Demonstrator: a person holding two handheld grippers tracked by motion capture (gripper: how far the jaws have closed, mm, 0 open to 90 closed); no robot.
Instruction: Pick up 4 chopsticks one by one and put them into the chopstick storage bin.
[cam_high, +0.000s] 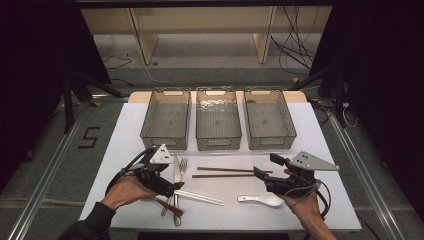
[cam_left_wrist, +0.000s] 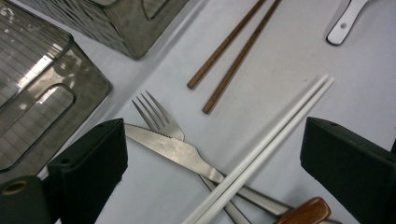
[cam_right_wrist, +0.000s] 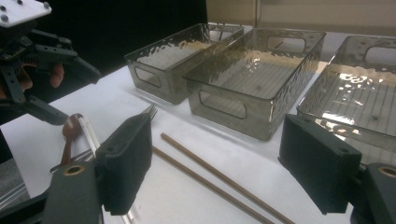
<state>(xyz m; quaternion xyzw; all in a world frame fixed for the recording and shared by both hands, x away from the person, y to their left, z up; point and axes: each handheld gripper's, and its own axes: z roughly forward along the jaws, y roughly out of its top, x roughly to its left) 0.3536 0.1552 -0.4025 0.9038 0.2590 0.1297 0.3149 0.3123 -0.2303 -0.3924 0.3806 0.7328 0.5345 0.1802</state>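
Cutlery lies on the white table (cam_high: 122, 150) in front of three bins. A steel knife (cam_high: 176, 172), a fork (cam_high: 183, 165), white chopsticks (cam_high: 200, 197) and a brown-handled piece (cam_high: 170, 205) cross each other at the left. My left gripper (cam_high: 167, 182) hovers open over that pile, with the knife (cam_left_wrist: 173, 149) and white chopsticks (cam_left_wrist: 275, 135) between its jaws. Brown chopsticks (cam_high: 225, 172) lie in the middle and a white spoon (cam_high: 262, 200) at the right. My right gripper (cam_high: 267, 167) is open just right of the brown chopsticks (cam_right_wrist: 210, 175), holding nothing.
Three grey see-through bins stand in a row behind the cutlery: left (cam_high: 162, 144), middle (cam_high: 218, 144), right (cam_high: 272, 142). All look bare inside. The table's front edge runs just below the hands. Shelving and cables lie on the floor beyond the table.
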